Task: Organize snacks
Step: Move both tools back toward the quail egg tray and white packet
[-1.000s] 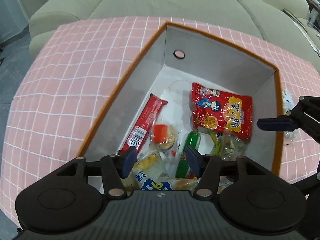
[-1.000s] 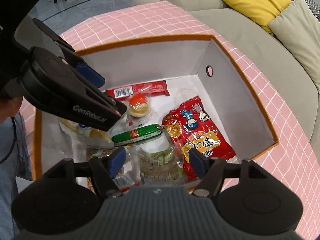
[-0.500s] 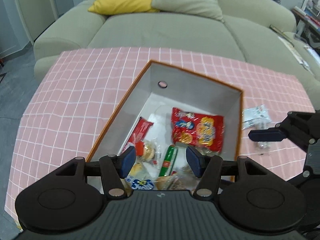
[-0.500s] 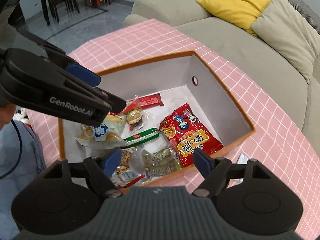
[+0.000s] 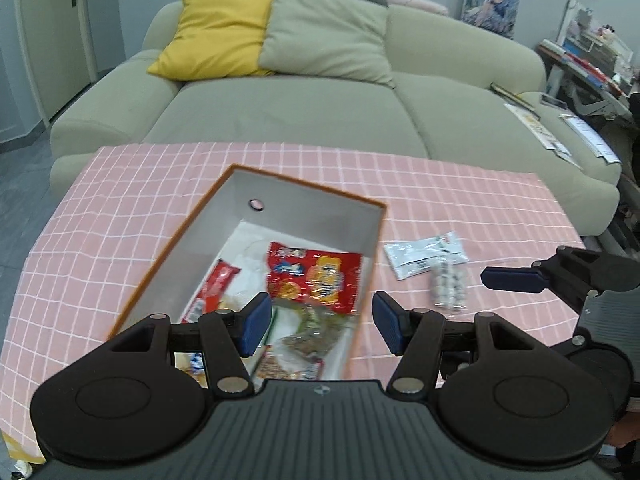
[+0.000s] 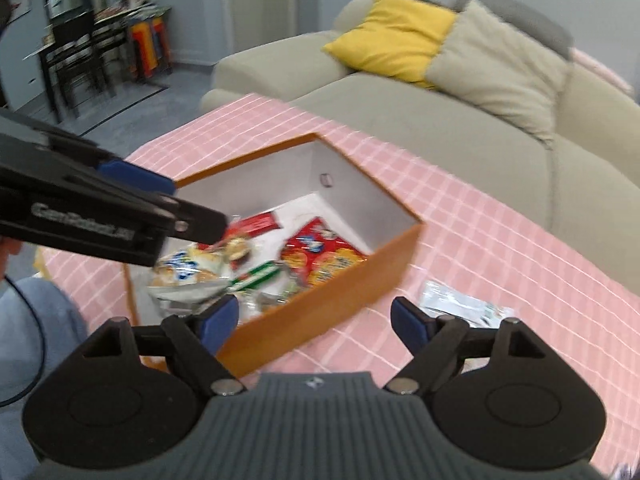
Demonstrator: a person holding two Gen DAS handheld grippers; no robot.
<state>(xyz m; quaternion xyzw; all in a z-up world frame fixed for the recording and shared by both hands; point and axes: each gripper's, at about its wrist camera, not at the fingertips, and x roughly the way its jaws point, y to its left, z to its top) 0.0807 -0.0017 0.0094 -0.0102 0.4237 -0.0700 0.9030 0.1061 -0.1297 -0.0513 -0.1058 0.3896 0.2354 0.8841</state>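
Snacks lie inside an open orange-sided box (image 5: 176, 240) with pale inner walls, which stands on a pink checked tablecloth (image 5: 120, 200) before a grey-green sofa (image 5: 320, 100). Within the box, the left wrist view shows a large red snack bag (image 5: 316, 276) toward the far end, a long red wrapped bar (image 5: 214, 286) along the left wall, and clear packets of green and brown contents (image 5: 308, 328) nearer the camera; the right wrist view adds a green stick-shaped packet (image 6: 260, 274) and a blue-and-white bread packet (image 6: 184, 270) at the near end. Two items rest on the cloth outside the box, to its right in the left wrist view: a white sachet (image 5: 424, 254) and, touching it, a clear bag of small pale sweets (image 5: 448, 284). Left gripper (image 5: 316, 324) hangs above the near part of the box with its blue pads parted and nothing between them. Right gripper (image 6: 316, 322) hovers over the near corner of the box and the cloth, its jaws opening, empty, and spread wider than those of the left. A yellow cushion (image 5: 216, 36) and a grey-green cushion (image 5: 328, 32) lean on the sofa back. Dark chairs (image 6: 76, 56) stand in the background of the right wrist view, which is blurred.
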